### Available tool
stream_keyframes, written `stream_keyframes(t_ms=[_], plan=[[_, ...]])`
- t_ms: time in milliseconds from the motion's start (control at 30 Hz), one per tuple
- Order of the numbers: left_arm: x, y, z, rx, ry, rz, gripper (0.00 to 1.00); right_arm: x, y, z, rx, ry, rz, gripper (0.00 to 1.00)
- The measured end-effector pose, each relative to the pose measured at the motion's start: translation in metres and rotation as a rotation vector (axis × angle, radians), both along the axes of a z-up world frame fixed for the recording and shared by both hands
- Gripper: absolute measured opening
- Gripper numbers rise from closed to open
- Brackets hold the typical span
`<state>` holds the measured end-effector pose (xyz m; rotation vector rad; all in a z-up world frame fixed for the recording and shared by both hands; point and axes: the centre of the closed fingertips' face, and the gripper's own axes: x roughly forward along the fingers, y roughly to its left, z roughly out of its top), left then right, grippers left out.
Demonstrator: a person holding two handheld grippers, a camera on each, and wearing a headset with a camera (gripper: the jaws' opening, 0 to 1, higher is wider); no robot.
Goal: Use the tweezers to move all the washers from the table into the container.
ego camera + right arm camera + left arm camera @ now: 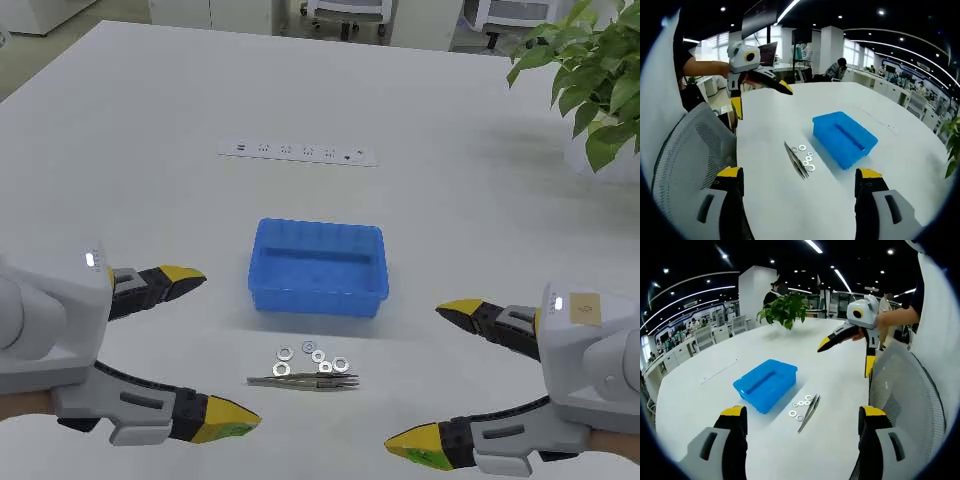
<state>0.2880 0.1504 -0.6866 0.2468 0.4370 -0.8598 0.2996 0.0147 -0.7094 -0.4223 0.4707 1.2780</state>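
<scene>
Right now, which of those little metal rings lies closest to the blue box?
The washer at the edge of the cluster that faces the blue container. The other washers all lie further back, nearer the tweezers.

Nothing can be read: the tan sticker [586, 309] on the right gripper [415, 377] carries a dark mark too small to make out, and the markings along the white power strip [298, 152] on the table [150, 120] are blurred specks.

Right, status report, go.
Left tongs, right tongs open, empty. Tweezers, washers on table near blue container, untouched. Nothing in the way.
</scene>
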Motion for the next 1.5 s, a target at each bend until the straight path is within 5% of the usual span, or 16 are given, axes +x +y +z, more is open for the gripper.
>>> stream_keyframes(t_ms=[1500], plan=[[0.0000, -0.0031, -0.0009, -0.001, 0.007, -0.015, 0.99, 0.0016, -0.0019, 0.0019, -0.007, -0.012, 0.005, 0.95]])
